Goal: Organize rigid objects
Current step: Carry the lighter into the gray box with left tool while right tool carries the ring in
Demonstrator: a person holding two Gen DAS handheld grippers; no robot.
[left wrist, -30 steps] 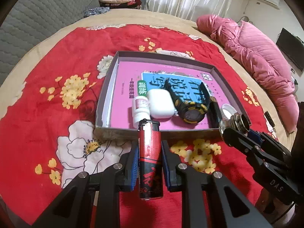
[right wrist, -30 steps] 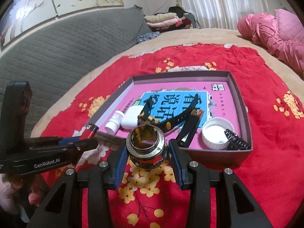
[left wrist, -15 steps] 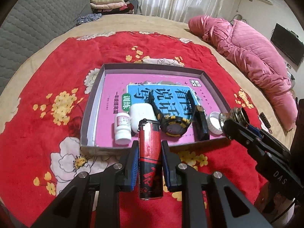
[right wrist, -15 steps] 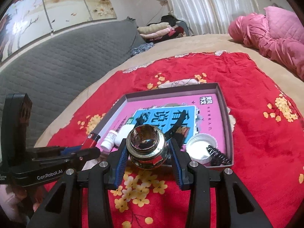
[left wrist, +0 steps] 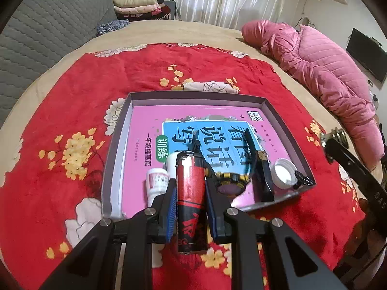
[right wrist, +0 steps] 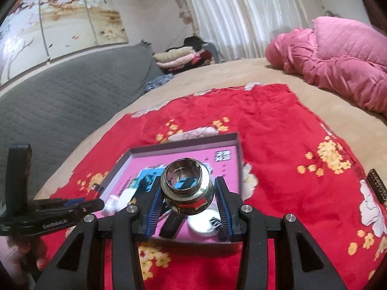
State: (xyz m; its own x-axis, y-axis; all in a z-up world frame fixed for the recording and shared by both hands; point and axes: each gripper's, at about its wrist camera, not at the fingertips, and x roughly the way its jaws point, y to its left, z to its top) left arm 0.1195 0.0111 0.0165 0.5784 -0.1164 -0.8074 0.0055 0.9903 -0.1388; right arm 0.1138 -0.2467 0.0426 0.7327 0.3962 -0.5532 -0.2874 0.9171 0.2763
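The left gripper [left wrist: 191,207] has its 2 ribbed blue pads clamped on a red-and-black lighter [left wrist: 191,200], a glossy cylinder standing lengthwise between them, above the near edge of the shallow grey cardboard tray [left wrist: 285,120]. Just beyond its tip lie a small white bottle [left wrist: 157,181] and a black watch [left wrist: 229,174] on a pink booklet [left wrist: 145,130]. The right gripper [right wrist: 187,205] pinches a shiny round metal fitting [right wrist: 187,193], hollow and faceted, over the tray's near side.
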